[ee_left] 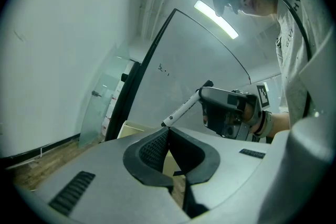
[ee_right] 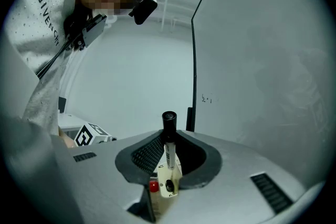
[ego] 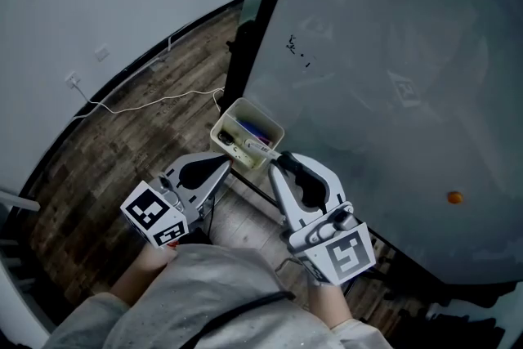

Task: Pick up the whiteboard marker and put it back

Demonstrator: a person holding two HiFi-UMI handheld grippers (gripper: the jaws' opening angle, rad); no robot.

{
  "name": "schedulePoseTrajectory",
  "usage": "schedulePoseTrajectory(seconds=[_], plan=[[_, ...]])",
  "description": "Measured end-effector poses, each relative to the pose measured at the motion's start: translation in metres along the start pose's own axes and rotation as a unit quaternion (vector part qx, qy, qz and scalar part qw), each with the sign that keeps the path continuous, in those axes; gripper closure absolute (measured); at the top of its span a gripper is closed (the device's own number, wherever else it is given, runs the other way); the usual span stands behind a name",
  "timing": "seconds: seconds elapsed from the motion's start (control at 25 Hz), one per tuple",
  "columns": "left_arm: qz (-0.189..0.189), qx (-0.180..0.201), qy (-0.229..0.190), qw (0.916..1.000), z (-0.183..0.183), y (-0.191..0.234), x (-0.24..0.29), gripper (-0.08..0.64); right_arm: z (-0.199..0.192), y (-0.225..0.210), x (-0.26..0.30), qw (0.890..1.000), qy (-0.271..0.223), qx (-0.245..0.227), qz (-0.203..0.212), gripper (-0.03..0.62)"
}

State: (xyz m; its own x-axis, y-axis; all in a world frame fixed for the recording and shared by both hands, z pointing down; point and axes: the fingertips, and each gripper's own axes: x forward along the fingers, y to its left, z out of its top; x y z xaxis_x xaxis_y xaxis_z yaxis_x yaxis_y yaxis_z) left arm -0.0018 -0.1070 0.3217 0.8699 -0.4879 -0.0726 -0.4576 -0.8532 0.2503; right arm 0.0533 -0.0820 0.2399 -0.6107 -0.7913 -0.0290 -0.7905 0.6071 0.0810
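Observation:
The whiteboard marker (ee_right: 168, 147), white with a black cap (ee_right: 169, 120), stands upright between the pads of my right gripper (ee_right: 169, 140), which is shut on it. From the left gripper view the marker (ee_left: 184, 107) sticks out slantwise from the right gripper (ee_left: 227, 110). Below both grippers, a cream marker box (ego: 231, 112) holding several markers hangs at the edge of the whiteboard (ego: 392, 78). My right gripper (ego: 282, 163) hovers just right of the box. My left gripper (ego: 224, 169) sits at the box's near side, jaw tips together (ee_left: 168, 131) with nothing in them.
The dark whiteboard frame (ego: 245, 45) runs up from the box. An orange magnet (ego: 454, 197) sticks on the board at right. A white cable (ego: 147, 104) trails over the wooden floor from a wall socket (ego: 73, 81). The person's grey sleeves fill the bottom.

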Motion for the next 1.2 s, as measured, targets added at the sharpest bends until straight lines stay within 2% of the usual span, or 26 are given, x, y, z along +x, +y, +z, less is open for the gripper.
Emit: schedulePoseTrajectory(seconds=[0.4, 1.2], plan=[[-0.002, 0.005, -0.006, 1.0, 0.004, -0.003, -0.002, 0.545, 0.008, 0.003, -0.003, 1.0, -0.005, -0.008, -0.002, 0.514], [-0.008, 0.015, -0.003, 0.9998, 0.002, -0.005, -0.017, 0.545, -0.004, 0.012, 0.006, 1.0, -0.001, 0.016, 0.006, 0.514]])
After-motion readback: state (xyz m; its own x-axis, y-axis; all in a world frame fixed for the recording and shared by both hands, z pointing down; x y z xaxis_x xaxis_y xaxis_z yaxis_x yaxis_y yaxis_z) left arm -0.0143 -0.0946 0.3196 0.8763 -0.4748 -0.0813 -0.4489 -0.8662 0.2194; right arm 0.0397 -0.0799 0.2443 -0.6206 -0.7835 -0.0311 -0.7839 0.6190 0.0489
